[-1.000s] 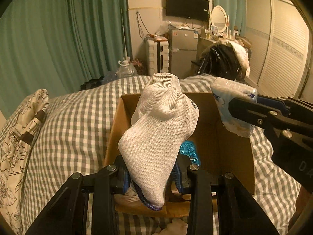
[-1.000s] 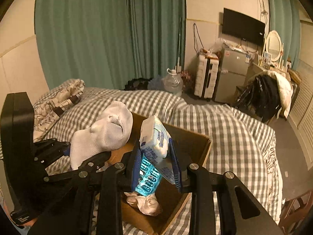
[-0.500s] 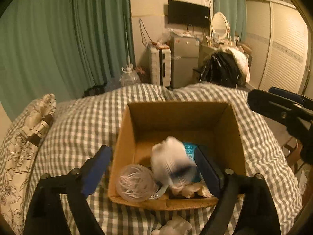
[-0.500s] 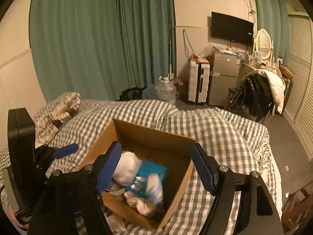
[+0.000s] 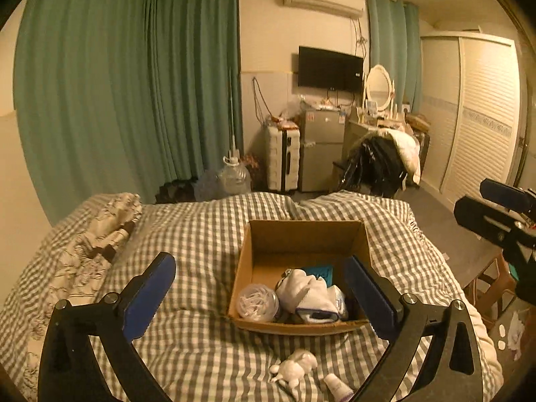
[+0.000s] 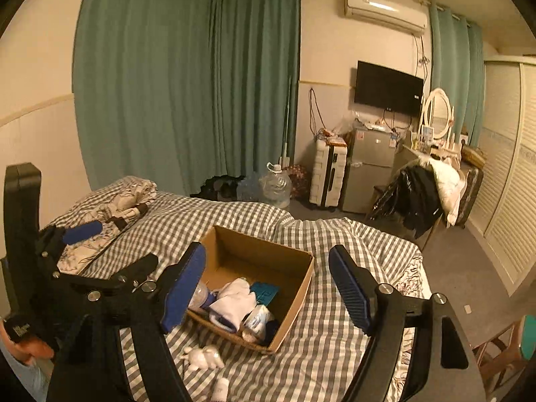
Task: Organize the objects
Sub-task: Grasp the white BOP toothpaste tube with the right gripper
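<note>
An open cardboard box [image 5: 301, 241] sits on the checked bed. Inside lie a white sock [image 5: 308, 293], a blue blister pack [image 5: 320, 271], a clear round container [image 5: 257, 303] and a tissue pack [image 6: 256, 318]. My left gripper [image 5: 259, 263] hangs above and in front of the box, its jaws opening wide with nothing between them. My right gripper [image 6: 268, 253] hovers over the box [image 6: 261, 254] from the right, jaws also opening and empty. The sock [image 6: 234, 298] rests on the other items.
A small white figurine [image 5: 294, 366] and a little tube [image 5: 336, 385] lie on the checked cover in front of the box. A patterned pillow [image 5: 90, 244] lies at the left. Past the bed stand a water jug [image 5: 234, 177] and a clothes-draped chair [image 5: 382, 164].
Both grippers let go: the sock and the tissue pack dropped into the box. Both jaws spread wide and both grippers pulled back and up from the box.
</note>
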A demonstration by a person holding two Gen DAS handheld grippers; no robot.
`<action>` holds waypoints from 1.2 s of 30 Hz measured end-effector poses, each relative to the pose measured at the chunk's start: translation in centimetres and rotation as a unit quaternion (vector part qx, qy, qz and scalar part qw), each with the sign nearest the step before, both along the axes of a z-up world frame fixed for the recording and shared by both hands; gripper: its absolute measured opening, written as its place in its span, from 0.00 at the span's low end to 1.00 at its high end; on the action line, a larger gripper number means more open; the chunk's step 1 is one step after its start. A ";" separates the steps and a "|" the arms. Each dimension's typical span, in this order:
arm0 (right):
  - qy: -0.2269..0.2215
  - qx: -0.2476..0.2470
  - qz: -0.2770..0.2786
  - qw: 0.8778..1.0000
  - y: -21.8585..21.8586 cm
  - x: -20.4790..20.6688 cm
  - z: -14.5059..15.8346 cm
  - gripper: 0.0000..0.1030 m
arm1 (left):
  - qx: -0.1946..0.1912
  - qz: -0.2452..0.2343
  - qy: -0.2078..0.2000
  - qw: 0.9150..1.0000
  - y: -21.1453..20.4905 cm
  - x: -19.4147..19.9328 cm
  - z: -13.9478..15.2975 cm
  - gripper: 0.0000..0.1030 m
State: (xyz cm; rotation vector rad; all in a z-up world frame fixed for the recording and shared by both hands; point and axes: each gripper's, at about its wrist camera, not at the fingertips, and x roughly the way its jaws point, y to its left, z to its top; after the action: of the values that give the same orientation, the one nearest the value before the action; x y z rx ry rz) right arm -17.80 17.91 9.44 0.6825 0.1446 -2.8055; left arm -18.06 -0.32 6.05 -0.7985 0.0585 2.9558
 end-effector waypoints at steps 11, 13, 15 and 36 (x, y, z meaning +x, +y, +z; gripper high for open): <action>-0.046 0.018 0.000 0.999 -1.3 4.6 -5.5 0.82 | 0.024 0.050 -0.045 0.997 -3.2 4.6 -6.6 1.00; -0.072 0.019 0.001 0.997 -1.6 4.2 -8.1 0.82 | 0.021 0.066 -0.049 0.996 -3.1 4.9 -8.0 1.00; -0.104 0.029 0.003 0.994 -2.3 3.5 -11.2 0.82 | 0.012 0.079 -0.055 0.995 -2.8 4.8 -9.7 1.00; -0.281 0.182 0.033 0.942 -8.0 0.2 -27.1 0.68 | 0.025 0.097 -0.151 0.983 -5.0 3.1 -17.1 1.00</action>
State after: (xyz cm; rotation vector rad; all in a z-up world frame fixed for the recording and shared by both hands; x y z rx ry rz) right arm -17.62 9.88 -17.64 1.4969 0.5676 -2.4172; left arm -14.98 -5.32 -11.09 -1.3030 -0.1198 2.9553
